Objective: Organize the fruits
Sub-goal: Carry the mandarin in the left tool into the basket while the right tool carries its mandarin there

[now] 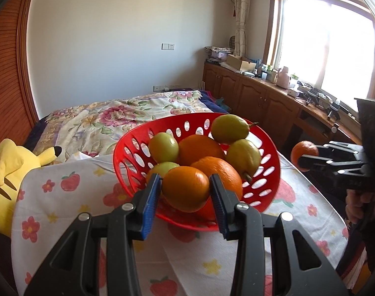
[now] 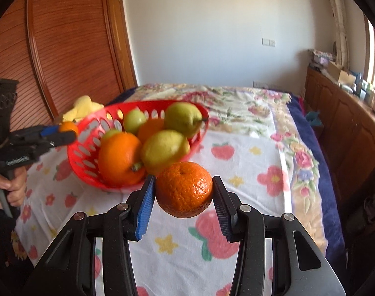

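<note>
A red perforated basket sits on the table, holding several oranges and yellow-green lemons and pears; it also shows in the right wrist view. My left gripper is shut on a smooth orange at the basket's near rim; it shows from the side in the right wrist view. My right gripper is shut on a dimpled tangerine, held above the cloth just right of the basket. In the left wrist view this tangerine hangs to the basket's right.
The table carries a white cloth with strawberry and flower prints. A yellow plush toy lies at the left edge. A bed with a floral cover is behind. Wooden cabinets with clutter run under the window at right.
</note>
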Demonstrator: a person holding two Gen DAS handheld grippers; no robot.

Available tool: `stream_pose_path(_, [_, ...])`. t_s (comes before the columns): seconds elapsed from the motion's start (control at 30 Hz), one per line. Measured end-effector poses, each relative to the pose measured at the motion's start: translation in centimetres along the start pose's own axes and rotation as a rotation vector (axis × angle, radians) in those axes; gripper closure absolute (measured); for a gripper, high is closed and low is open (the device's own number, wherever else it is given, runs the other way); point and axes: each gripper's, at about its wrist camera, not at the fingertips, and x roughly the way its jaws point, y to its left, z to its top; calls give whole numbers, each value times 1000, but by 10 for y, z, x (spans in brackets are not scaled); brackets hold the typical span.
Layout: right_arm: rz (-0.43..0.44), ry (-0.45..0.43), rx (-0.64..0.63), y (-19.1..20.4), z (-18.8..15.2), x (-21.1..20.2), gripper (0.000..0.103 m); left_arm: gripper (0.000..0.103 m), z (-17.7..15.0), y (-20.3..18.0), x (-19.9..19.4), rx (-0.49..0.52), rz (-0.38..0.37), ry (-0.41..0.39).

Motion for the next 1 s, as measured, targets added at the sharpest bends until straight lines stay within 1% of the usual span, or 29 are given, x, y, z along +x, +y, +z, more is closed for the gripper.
stream_pose_path(0.1, [26, -6, -16, 6, 10, 3, 57, 64, 2, 5, 9, -11, 9, 3])
stream_pose_path(0.17, [34, -6, -30, 12, 14, 7, 57, 64, 2, 6, 12, -20, 1, 4])
stream_pose_path(0.33, [58, 4, -53, 26, 16, 20, 57, 64, 2, 5, 17, -15, -1, 2])
stream_pose_path(0.6, [76, -1, -85, 42, 24, 26, 57, 64, 3, 8, 15, -16, 4, -3])
stream_pose_path(0.83, [97, 25, -77, 52, 20, 42, 57, 62, 1, 11, 11, -28, 24, -10])
stream_pose_path(1.0, [94, 30, -79, 58, 16, 49, 57, 61, 0, 13, 10, -32, 40, -6])
